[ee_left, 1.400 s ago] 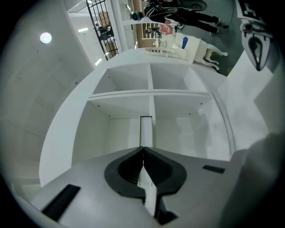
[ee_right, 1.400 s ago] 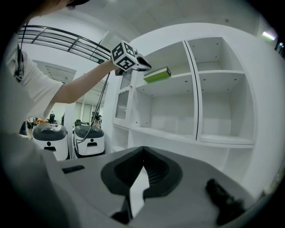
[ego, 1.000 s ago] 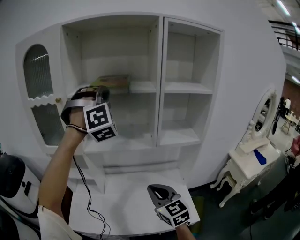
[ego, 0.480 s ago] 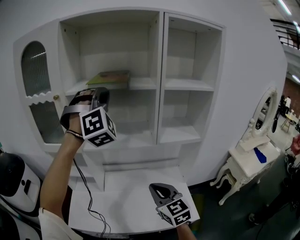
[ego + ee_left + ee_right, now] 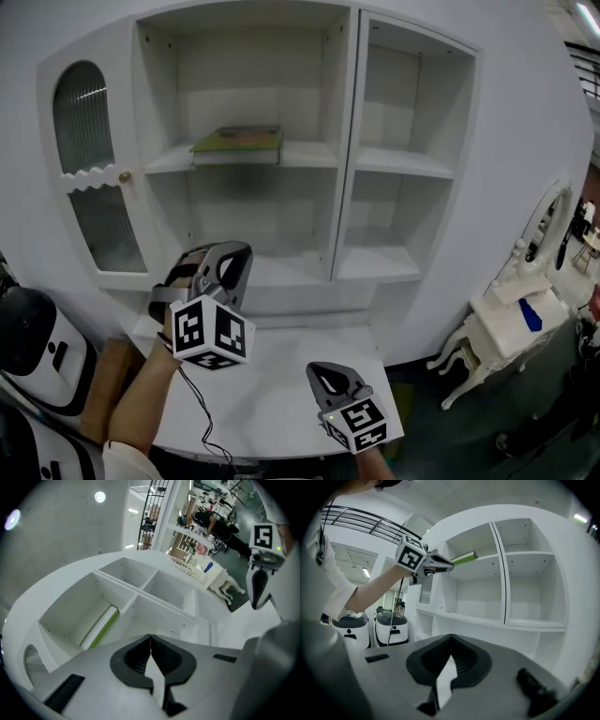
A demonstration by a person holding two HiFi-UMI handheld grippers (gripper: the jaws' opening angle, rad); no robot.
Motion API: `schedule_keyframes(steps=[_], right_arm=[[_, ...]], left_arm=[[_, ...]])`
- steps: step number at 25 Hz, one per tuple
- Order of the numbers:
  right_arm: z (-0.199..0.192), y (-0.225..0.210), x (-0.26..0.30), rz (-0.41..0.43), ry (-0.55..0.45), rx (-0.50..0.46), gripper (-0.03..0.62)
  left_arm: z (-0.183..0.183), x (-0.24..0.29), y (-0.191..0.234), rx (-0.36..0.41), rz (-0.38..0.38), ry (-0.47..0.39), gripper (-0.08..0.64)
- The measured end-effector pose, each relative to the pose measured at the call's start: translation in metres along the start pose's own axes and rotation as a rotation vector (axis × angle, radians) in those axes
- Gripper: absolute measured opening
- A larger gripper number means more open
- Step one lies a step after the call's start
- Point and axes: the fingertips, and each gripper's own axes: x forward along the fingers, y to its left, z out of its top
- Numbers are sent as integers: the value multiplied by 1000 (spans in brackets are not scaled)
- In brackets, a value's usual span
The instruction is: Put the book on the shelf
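Observation:
A green-covered book (image 5: 239,143) lies flat on the upper left shelf of the white cabinet (image 5: 342,159). My left gripper (image 5: 235,250) is shut and empty, well below the book, level with the cabinet's lowest shelf and pointing at it. In the left gripper view its jaws (image 5: 150,637) meet with nothing between them, and the book (image 5: 100,628) shows ahead. My right gripper (image 5: 318,369) hangs over the white table (image 5: 272,394), shut and empty. The right gripper view shows its closed jaws (image 5: 450,637), the left gripper (image 5: 442,566) and the book (image 5: 464,557).
The cabinet has an arched glass door (image 5: 92,178) on its left and bare compartments on its right (image 5: 403,206). A white dressing table with a mirror (image 5: 525,309) stands at the right. White machines (image 5: 33,356) stand at the left. A black cable (image 5: 202,422) trails over the table.
My left gripper has dropped from beside the book's shelf to just above the table and rolled. The book stays on the shelf. The right gripper has not moved.

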Motion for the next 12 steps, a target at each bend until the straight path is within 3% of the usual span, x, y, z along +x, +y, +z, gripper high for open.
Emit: schedule_keyframes(steps=[4,12], right_arm=[[3,7,4,18,-35,-13,12],[0,24,14,61,-77,-12,12]], left_arm=[[-21,-12,-50,-186,-74,-23,11],[-79,-41,-152,-536,-136,8,11]])
